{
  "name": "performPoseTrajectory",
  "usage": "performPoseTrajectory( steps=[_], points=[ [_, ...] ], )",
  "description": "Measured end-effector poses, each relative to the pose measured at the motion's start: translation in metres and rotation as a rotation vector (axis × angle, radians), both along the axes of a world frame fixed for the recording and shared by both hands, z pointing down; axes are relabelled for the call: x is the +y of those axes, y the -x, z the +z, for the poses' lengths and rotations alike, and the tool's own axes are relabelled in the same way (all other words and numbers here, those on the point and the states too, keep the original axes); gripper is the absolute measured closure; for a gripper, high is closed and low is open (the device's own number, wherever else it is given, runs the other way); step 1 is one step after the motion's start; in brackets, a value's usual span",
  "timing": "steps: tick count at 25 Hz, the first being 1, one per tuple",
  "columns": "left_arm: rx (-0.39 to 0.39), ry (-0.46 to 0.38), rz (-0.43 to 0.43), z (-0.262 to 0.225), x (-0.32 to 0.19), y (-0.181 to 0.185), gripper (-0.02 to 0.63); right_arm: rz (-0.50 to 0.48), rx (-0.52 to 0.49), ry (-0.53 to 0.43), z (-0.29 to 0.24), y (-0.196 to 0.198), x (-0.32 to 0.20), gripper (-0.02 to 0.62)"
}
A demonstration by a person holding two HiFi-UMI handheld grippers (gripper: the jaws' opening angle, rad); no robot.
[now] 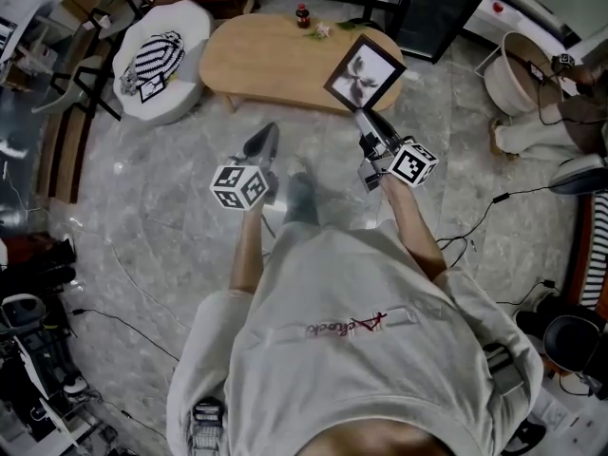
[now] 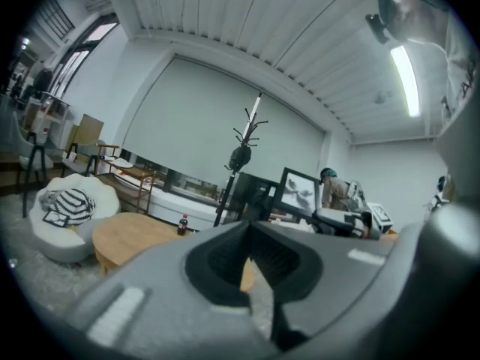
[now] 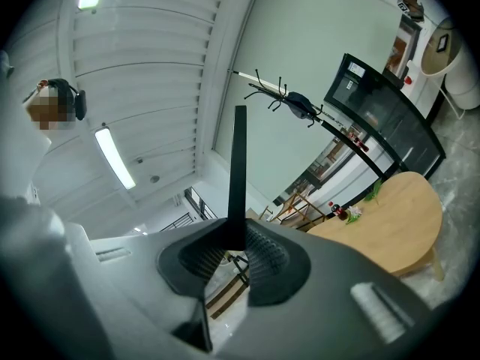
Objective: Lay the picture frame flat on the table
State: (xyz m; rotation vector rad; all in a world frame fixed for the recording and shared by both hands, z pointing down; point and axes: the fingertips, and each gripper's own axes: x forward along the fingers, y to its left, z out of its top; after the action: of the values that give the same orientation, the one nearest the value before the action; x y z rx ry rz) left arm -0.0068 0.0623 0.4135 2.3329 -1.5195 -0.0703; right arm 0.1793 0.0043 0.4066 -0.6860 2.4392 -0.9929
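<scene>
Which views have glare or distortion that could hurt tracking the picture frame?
Head view: even light, fisheye bend, picture frame sharp. Left gripper view: dark corners, ceiling lamp blown out. Right gripper view: same vignette, picture frame only an edge-on dark bar.

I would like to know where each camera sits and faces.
Head view: on person's head, steeply down onto wooden table, left claw, right claw, forearms, torso.
Left gripper view: on left claw, level towards table; shut jaws show.
Right gripper view: on right claw, tilted up at ceiling; jaws clamp picture frame.
Shared: table and frame, all views.
</scene>
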Motion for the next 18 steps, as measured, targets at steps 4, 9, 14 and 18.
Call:
performPoseTrajectory(
  steps=[4, 9, 14, 18],
  points=[
    [0.004, -0.006, 0.003, 0.002, -0.032, 0.015, 0.606, 0.001, 0.013, -0.009, 0.004, 0.015, -0.030, 0.522],
    [0.013, -0.009, 0.005, 0.003, -0.076, 0.041, 0.606, 0.004, 0.016, -0.002, 0.002, 0.041, -0.075, 0.522],
    [0.023, -0.006, -0.009, 0.004, -0.119, 0.075, 0.606, -0.002, 0.015, -0.007, -0.002, 0.073, -0.120, 0.522],
    [0.029, 0.004, -0.023, 0.009, -0.154, 0.106, 0.606, -0.004, 0.025, 0.007, 0.004, 0.101, -0.158, 0.522]
  ],
)
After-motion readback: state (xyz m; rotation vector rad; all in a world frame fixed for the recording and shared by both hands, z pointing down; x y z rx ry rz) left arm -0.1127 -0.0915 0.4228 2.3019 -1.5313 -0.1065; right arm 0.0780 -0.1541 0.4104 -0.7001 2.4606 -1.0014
